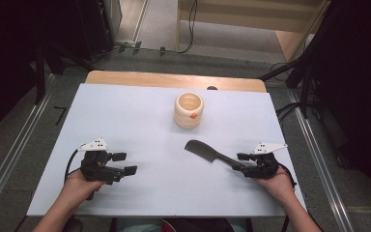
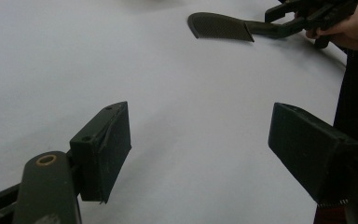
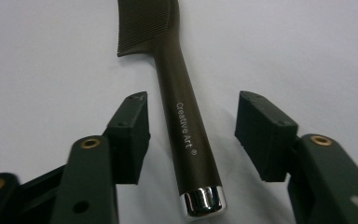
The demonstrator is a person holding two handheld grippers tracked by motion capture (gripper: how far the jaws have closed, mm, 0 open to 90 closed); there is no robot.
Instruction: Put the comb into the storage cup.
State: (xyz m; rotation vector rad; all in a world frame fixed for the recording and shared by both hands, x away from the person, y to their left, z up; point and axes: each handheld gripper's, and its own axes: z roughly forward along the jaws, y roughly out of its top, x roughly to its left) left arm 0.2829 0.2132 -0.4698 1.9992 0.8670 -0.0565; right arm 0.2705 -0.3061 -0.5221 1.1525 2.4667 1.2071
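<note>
A dark brown comb (image 1: 207,152) with a chrome-capped handle lies flat on the white table top (image 1: 140,125), right of centre, teeth end pointing toward the middle. My right gripper (image 1: 239,162) is open and straddles the handle (image 3: 186,126). Both pads stand apart from the handle, with a gap on each side. My left gripper (image 1: 125,163) rests at the front left, open, with nothing between its pads (image 2: 107,144). From the left gripper view, the comb (image 2: 221,27) and the right gripper (image 2: 303,18) appear far off at the top.
A cream ribbed cup (image 1: 189,110) with a small orange spot on its side stands upright at the back centre of the table. Beyond the white sheet a wooden table edge (image 1: 174,79) shows. Dark stands and cables flank the table on the floor.
</note>
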